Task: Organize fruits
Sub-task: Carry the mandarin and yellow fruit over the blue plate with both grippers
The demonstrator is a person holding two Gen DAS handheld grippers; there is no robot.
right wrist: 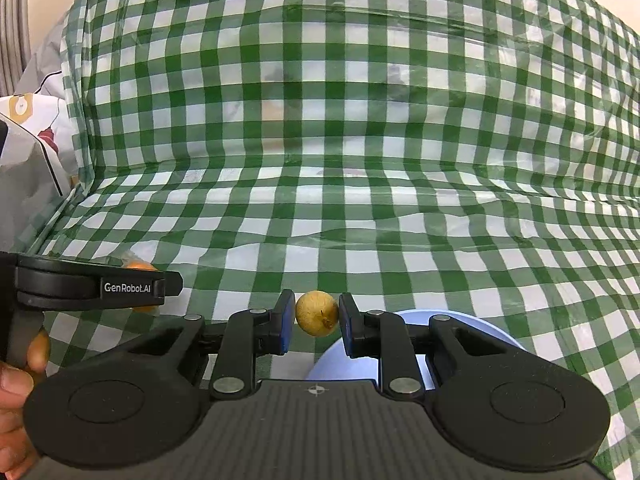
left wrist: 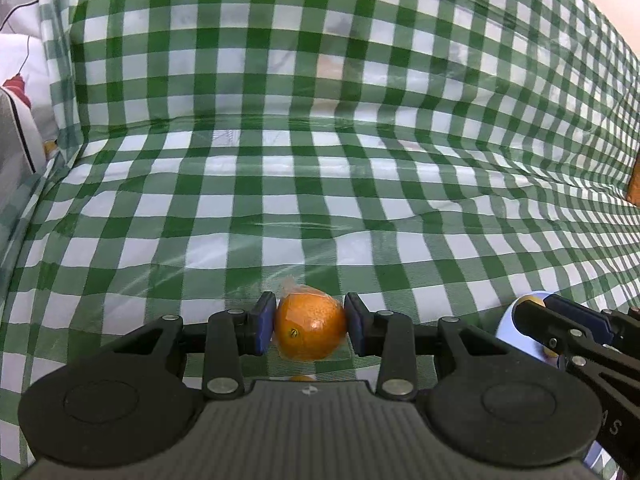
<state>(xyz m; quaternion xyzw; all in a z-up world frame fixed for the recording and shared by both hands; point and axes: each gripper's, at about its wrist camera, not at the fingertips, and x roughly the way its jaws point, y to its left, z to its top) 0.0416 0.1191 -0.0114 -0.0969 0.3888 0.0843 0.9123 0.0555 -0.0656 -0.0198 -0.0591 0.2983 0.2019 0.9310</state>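
Cloth (left wrist: 320, 208) in green and white checks covers the worktop ahead of both tools and climbs a backing behind it, folding where flat meets upright. Ahead of the left tool (left wrist: 310, 330) the checked surface runs bare to that fold; off to its left the cloth ends at an edge beside pale printed fabric (left wrist: 20, 92), and at its far right a brown corner (left wrist: 634, 188) shows past the cloth. Ahead of the right tool (right wrist: 317, 320) the cloth likewise lies open to the fold.

The left tool is closed partway, its blue pads (left wrist: 264, 324) pressed on either side of an orange (left wrist: 310, 330), which is round, glossy, bright, wrapped in clear film that puckers at the top, with a small dark spot low on its front. It sits between the tool's fingers, above the cloth.

The right tool is closed narrower on a small yellow-tan fruit (right wrist: 317, 313), round, matte, with a brownish mark at its lower right. A pale blue bowl (right wrist: 460, 324) lies just under and to the right of this tool.
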